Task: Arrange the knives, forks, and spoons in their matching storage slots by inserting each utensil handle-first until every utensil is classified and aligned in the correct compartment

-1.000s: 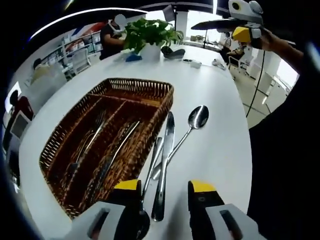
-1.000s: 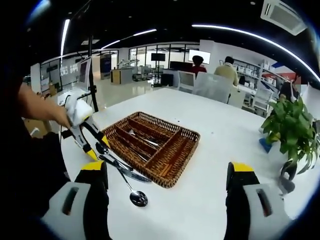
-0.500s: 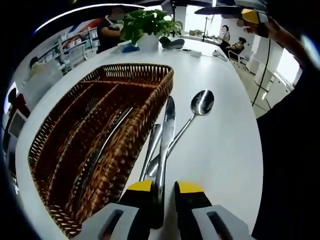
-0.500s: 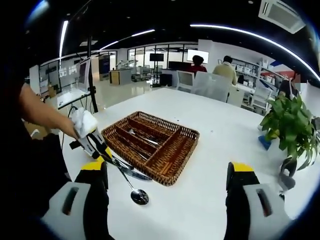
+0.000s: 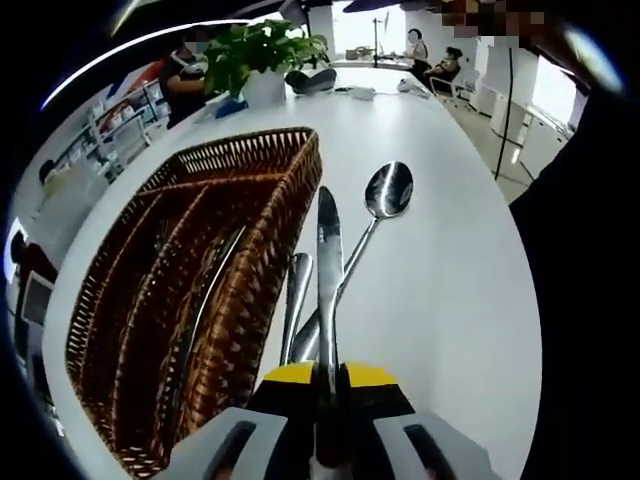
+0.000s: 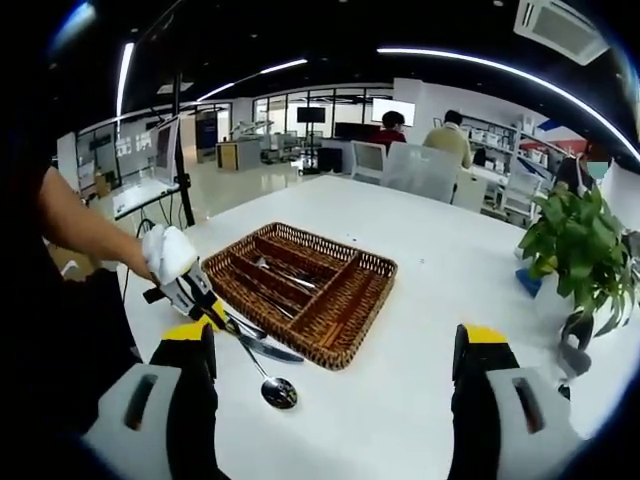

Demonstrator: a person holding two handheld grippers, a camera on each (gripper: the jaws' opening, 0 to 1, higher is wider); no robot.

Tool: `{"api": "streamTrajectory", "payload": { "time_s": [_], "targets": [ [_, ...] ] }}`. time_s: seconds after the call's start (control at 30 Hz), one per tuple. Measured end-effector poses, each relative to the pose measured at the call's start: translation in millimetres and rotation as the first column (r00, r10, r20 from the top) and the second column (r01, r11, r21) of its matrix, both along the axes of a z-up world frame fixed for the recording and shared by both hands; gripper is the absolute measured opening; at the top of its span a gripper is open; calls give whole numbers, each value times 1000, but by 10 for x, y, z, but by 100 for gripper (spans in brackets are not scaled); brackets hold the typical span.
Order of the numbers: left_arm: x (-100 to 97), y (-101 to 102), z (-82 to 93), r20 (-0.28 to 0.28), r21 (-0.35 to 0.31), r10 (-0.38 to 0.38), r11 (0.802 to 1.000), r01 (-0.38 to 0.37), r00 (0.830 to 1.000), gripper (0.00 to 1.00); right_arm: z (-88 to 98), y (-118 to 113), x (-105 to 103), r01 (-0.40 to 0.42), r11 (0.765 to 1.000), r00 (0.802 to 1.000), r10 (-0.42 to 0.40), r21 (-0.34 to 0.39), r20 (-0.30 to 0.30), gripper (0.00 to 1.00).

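Observation:
In the left gripper view my left gripper [image 5: 328, 378] is shut on the handle of a steel knife [image 5: 327, 250], whose blade points away along the white table. A spoon [image 5: 388, 190] lies just right of the blade, its handle crossing under the knife. Another steel utensil [image 5: 295, 300] lies between the knife and the brown wicker basket [image 5: 290, 190], which holds several utensils in its compartments. In the right gripper view my right gripper [image 6: 337, 337] stands open above the table. Beyond it are the basket [image 6: 352, 330], the left gripper [image 6: 213, 316] on the knife [image 6: 268, 348], and the spoon [image 6: 277, 392].
A potted green plant [image 5: 262, 55] [image 6: 580, 245] stands past the basket's far end. The table's rounded edge [image 5: 505, 260] runs close on the right of the spoon. A gloved hand [image 6: 166, 252] holds the left gripper. People and office chairs sit in the background.
The left gripper's jaws, open a second ago, have moved forward and shut on the knife handle. The right gripper has stayed open and nearly still.

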State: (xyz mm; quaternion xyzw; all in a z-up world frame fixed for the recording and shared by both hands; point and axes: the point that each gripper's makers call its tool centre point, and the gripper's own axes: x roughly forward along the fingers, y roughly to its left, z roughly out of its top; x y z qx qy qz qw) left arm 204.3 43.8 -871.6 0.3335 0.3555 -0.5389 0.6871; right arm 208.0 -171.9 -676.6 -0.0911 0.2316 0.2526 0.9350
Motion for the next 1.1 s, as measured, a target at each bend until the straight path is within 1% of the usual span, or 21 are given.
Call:
{"api": "streamTrajectory", "payload": {
  "time_s": [0.1, 0.23, 0.3, 0.37, 0.47, 0.6, 0.63, 0.7, 0.77, 0.83, 0.87, 0.9, 0.97, 1.0, 1.1],
  "targets": [
    [-12, -11, -2, -7, 8, -20, 1000, 20, 1000, 8, 1, -4, 4, 2, 1000, 1000, -2, -1, 1, 100],
    [-38, -52, 0, -27, 8, -25, 1000, 25, 999, 8, 0, -6, 10, 4, 1000, 1000, -4, 0, 1, 100],
    [-77, -113, 1, -65, -18, -16, 1000, 15, 998, 11, 1, -2, 12, 4, 1000, 1000, -4, 0, 2, 100],
    [-60, -146, -2, -61, -21, -13, 1000, 12, 998, 14, -13, 2, 10, 3, 1000, 1000, -3, -2, -3, 100],
    [-69, -193, -12, -67, -21, -23, 1000, 22, 997, 14, -17, 12, 6, 0, 1000, 1000, 0, -4, -5, 100],
    [-47, -211, -19, -27, -10, -76, 997, 76, 997, 8, -19, 17, 5, -3, 1000, 1000, 3, -11, -8, 100],
    [-39, -212, -17, -2, -4, -103, 995, 103, 995, 7, -17, 16, 9, -3, 1000, 1000, 3, -11, -7, 100],
    [-51, -213, -13, -18, 4, -88, 996, 88, 996, 7, -11, 17, 17, -3, 1000, 1000, 3, -11, -6, 100],
    [-54, -210, -14, -12, 13, -99, 995, 99, 995, 6, -7, 31, 24, -8, 1000, 1000, 8, -14, -7, 100],
    [-43, -202, -12, -54, -8, -46, 999, 45, 997, 5, -4, 46, 31, -14, 1000, 1000, 14, -16, -7, 100],
    [-33, -191, -13, -53, -5, -41, 999, 41, 998, 4, 4, 51, 43, -13, 1000, 1000, 13, -19, -1, 100],
    [-37, -175, -15, -36, 9, -60, 998, 60, 998, 4, 20, 44, 59, -10, 1000, 1000, 10, -25, 10, 100],
    [-62, -160, -12, -38, 20, -71, 997, 72, 997, 4, 32, 68, 60, -24, 999, 1000, 24, -24, 11, 100],
    [-77, -147, -3, -30, 28, -93, 995, 93, 995, 4, 30, 77, 63, -29, 999, 1000, 30, -24, 9, 100],
    [-90, -148, 50, -33, 19, -98, 995, 99, 995, 3, 12, 82, 76, -42, 998, 999, 42, -36, 10, 100]
  ]
}}
